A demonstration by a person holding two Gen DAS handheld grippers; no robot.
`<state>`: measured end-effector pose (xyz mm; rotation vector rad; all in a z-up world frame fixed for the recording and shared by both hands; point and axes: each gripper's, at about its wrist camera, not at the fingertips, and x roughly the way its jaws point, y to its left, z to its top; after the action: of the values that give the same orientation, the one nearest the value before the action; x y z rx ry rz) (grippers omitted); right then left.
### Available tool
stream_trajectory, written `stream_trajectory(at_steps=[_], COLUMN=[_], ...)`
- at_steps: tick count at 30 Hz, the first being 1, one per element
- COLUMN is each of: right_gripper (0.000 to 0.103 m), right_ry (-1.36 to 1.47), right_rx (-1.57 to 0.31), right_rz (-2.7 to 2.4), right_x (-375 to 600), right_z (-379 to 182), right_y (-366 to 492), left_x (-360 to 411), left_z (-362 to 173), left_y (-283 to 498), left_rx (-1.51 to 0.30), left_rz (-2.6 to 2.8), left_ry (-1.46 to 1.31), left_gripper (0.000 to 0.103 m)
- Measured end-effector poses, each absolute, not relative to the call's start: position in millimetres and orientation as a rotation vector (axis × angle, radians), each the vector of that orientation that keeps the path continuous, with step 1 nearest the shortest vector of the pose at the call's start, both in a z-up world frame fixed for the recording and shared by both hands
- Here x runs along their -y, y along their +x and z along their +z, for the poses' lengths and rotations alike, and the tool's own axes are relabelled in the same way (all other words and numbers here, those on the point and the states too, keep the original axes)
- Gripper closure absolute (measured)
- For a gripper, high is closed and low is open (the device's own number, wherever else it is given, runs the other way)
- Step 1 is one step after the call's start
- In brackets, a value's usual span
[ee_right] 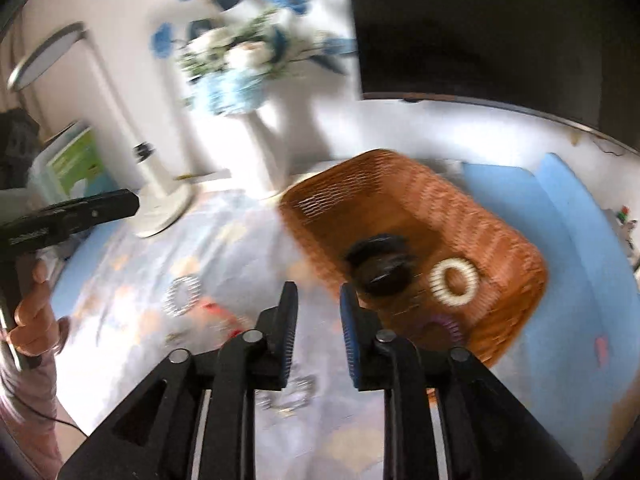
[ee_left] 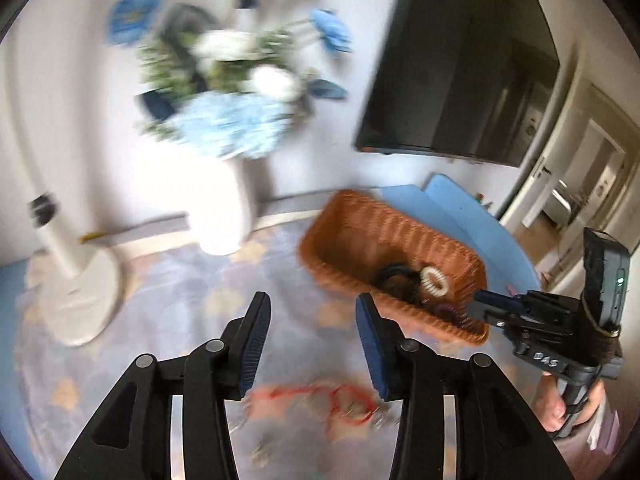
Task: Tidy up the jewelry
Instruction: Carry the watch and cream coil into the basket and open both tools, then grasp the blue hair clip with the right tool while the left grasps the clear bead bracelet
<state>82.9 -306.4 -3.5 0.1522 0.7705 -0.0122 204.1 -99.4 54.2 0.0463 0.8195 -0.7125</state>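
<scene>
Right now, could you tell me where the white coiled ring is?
The white coiled ring lies inside the brown wicker basket, near its front right end, just right of the black coiled band; in the right wrist view it sits right of centre.

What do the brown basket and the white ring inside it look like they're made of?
Basket: woven wicker or rattan-look strands, matte orange-brown, with a visible ribbed weave; possibly plastic imitation. White ring: ridged cream loop, probably a plastic coil or beads; blur leaves it open.

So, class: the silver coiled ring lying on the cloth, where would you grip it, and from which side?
Grip the silver coiled ring across one side of its band, coming from above: it lies flat on the cloth, so one finger can drop through its open centre.
</scene>
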Motion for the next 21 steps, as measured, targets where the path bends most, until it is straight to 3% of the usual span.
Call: stream_trajectory(at_steps=[9, 21], right_gripper=[0.077, 0.077], right_ry=[0.201, 0.278], right_rx=[-0.859, -1.066], right_rz=[0.076, 0.357], right_x=[264, 178], right_z=[-39, -121], right_y=[78, 73], left_x=[18, 25], left_z=[-29, -96], left_y=[210, 232], left_rx=[-0.956, -1.016], left_rz=[-0.595, -0.552], left_ry=[-0.006, 0.026], left_gripper=[0.056, 0.056])
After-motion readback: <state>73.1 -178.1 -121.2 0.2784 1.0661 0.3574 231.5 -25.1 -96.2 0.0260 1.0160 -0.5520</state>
